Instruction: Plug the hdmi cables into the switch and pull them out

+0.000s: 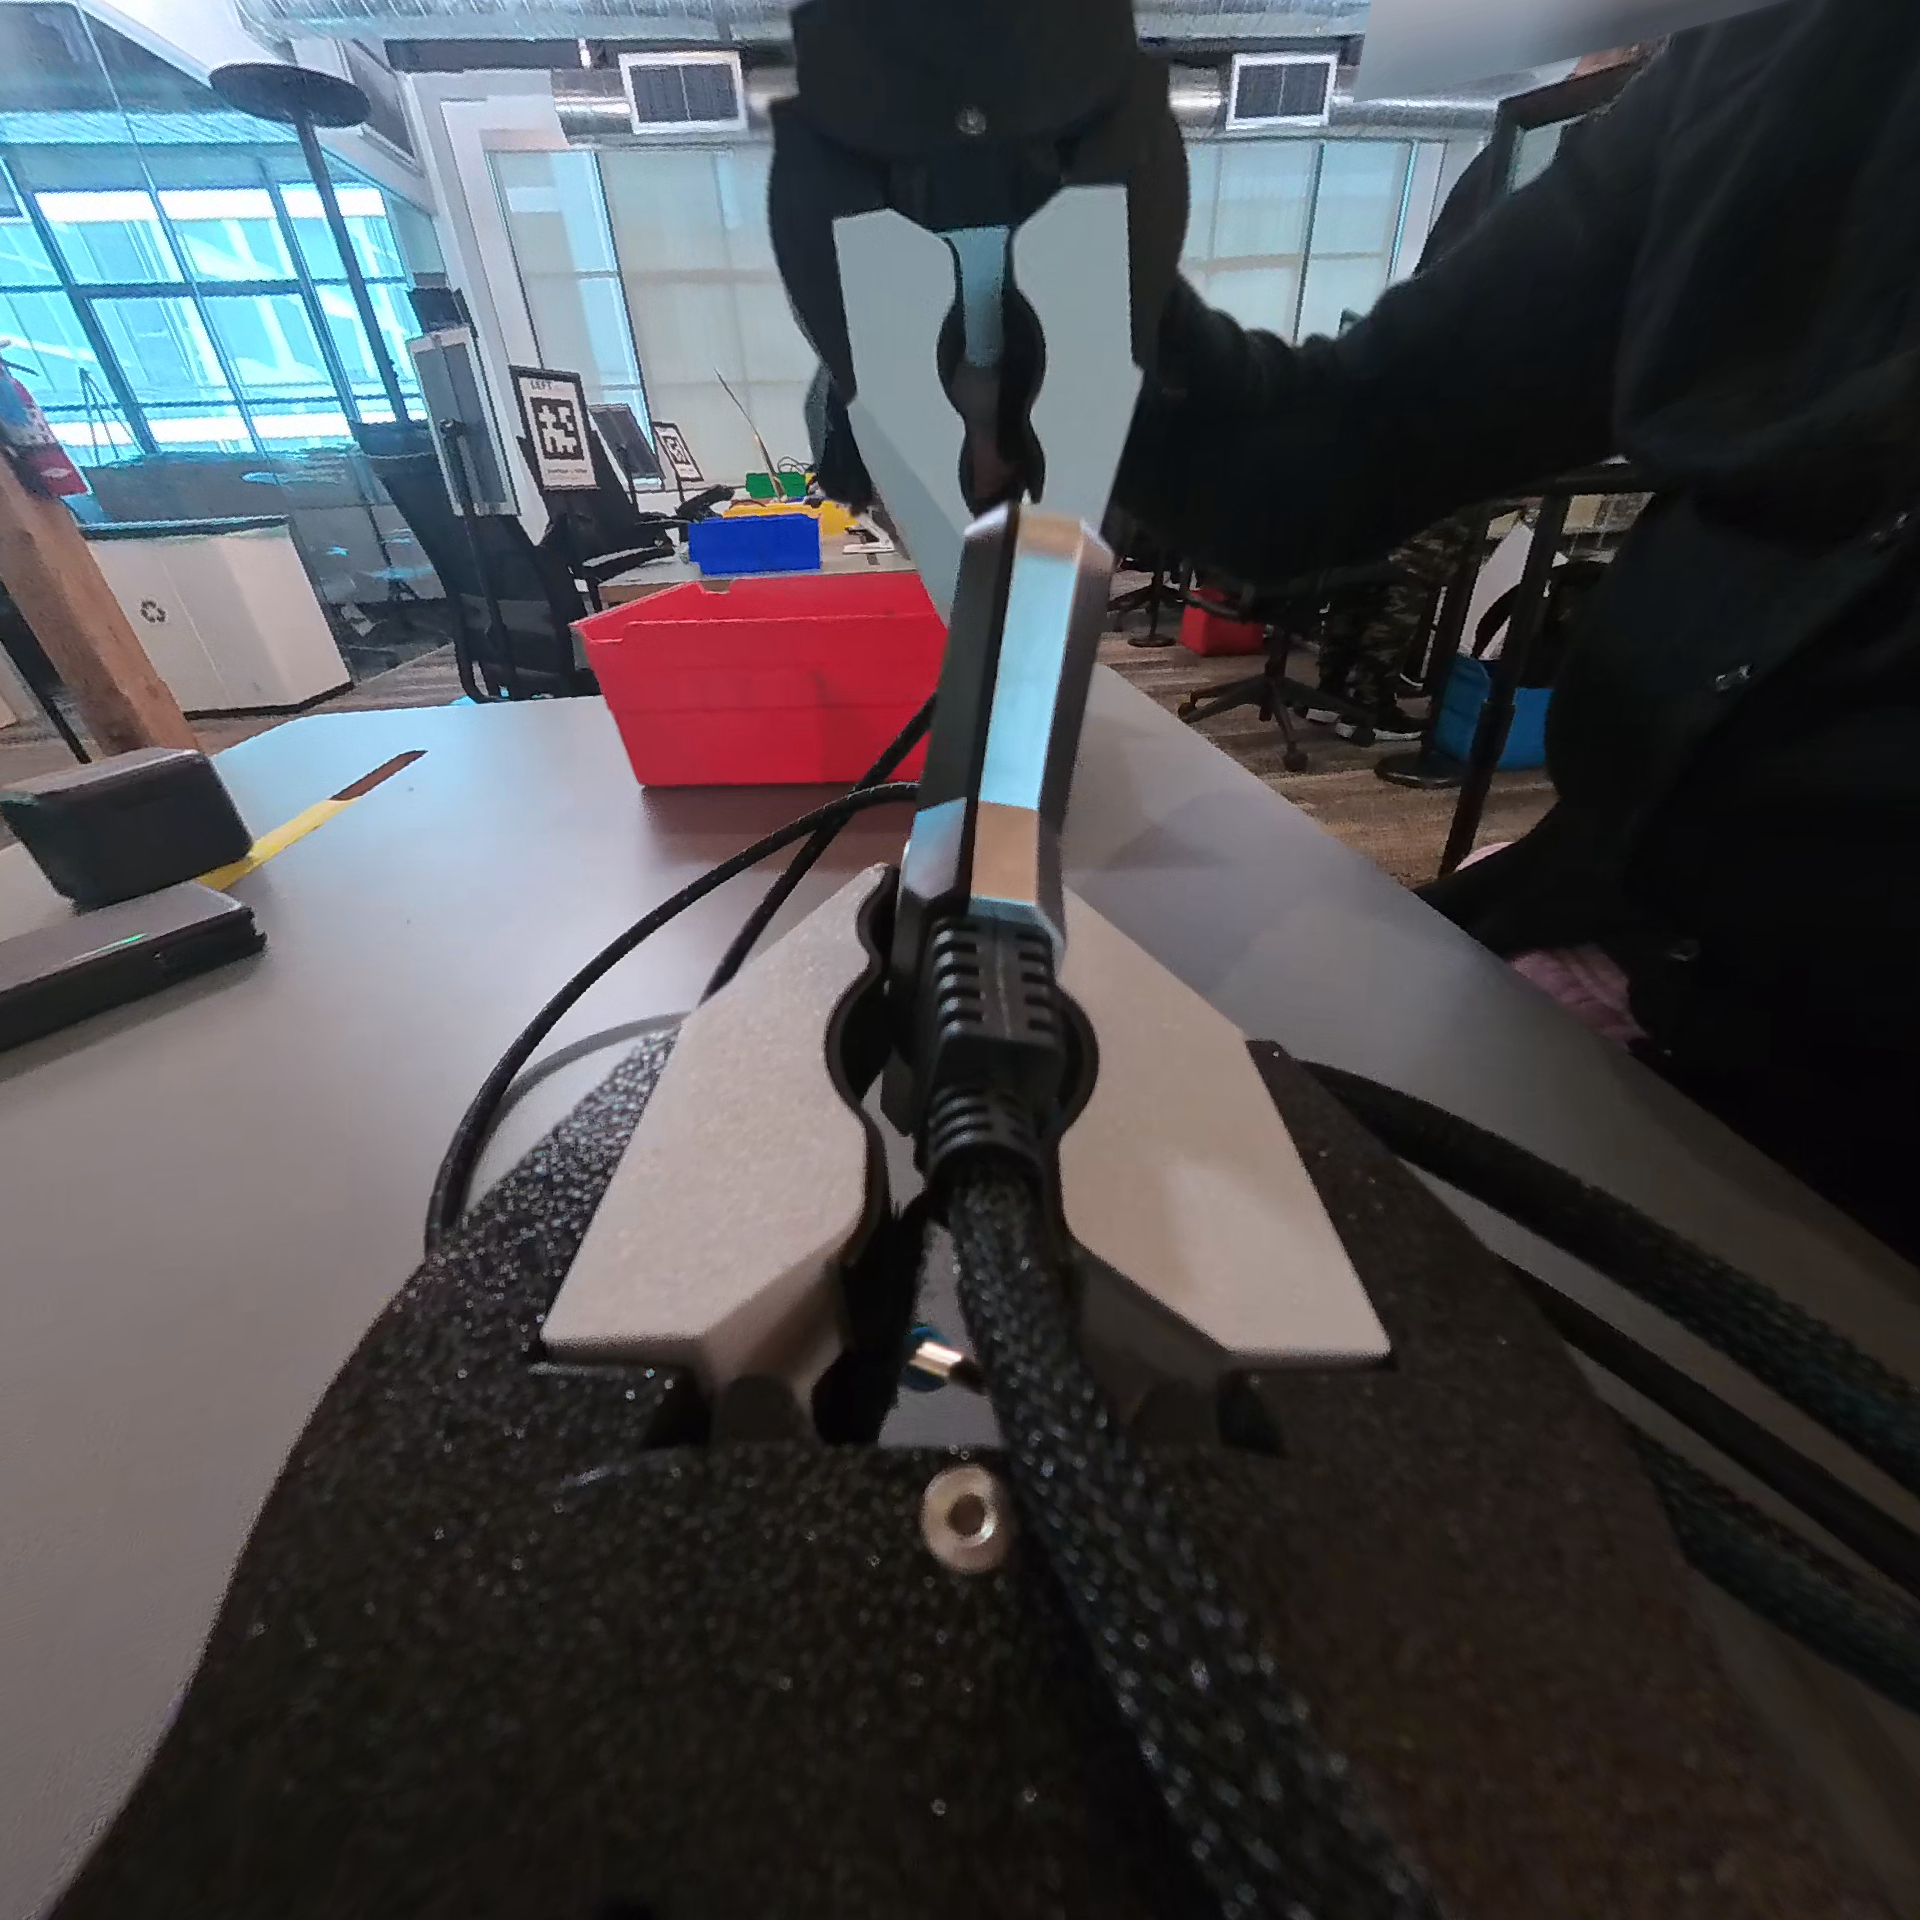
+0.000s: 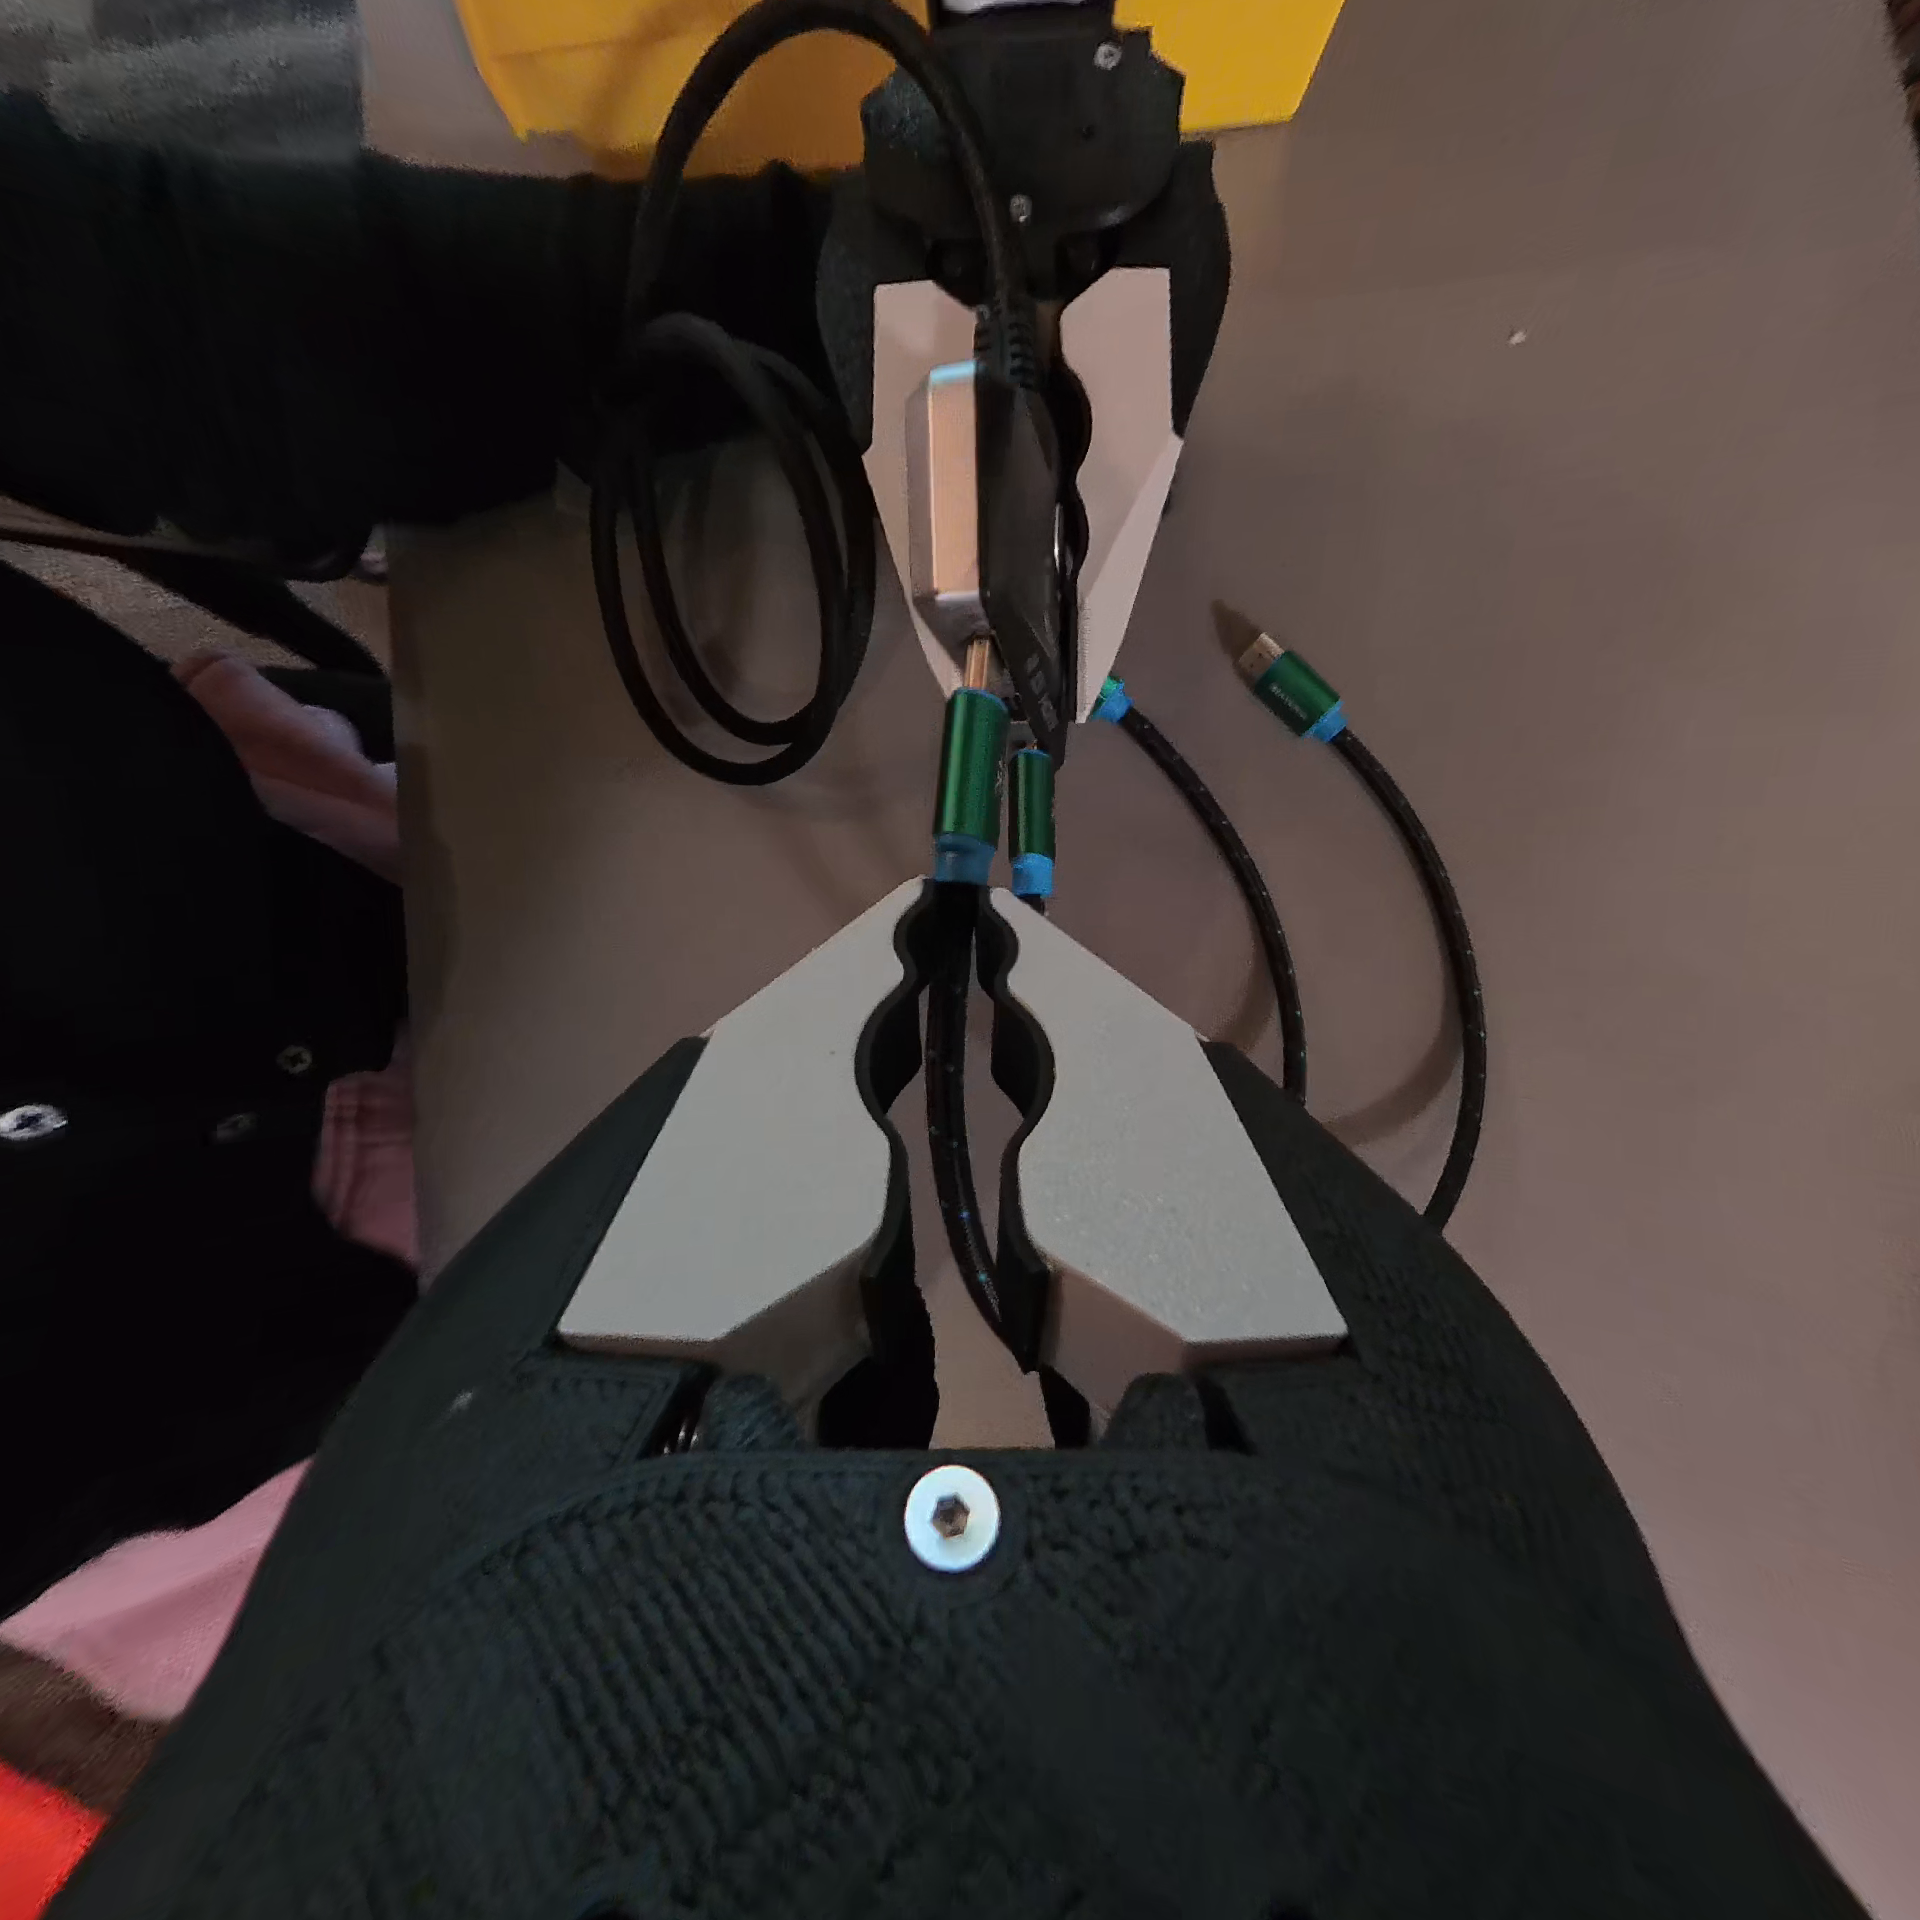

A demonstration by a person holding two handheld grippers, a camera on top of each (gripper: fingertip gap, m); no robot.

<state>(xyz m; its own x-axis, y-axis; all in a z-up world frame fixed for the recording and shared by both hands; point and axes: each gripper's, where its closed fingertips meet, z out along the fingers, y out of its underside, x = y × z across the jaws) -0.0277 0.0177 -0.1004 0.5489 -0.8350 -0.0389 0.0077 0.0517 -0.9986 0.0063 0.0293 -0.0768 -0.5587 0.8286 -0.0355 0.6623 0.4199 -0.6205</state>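
Left gripper [image 1: 966, 1039] clamps the switch [image 1: 1003, 717] by its cable end, long axis running toward the right gripper [image 2: 961, 904], which pinches a green-plug HDMI cable [image 2: 971, 779]. Only the right wrist view shows that plug's tip at the switch and a loose cable [image 2: 1294, 691] lying beside it.

We see an open-plan office or lab: rolling chairs [image 1: 499, 592], storage bins [image 1: 764, 681], marker boards [image 1: 559, 426], exposed ceiling ducts [image 1: 582, 104].

Printed marker sign [image 1: 562, 426] (wording withheld)
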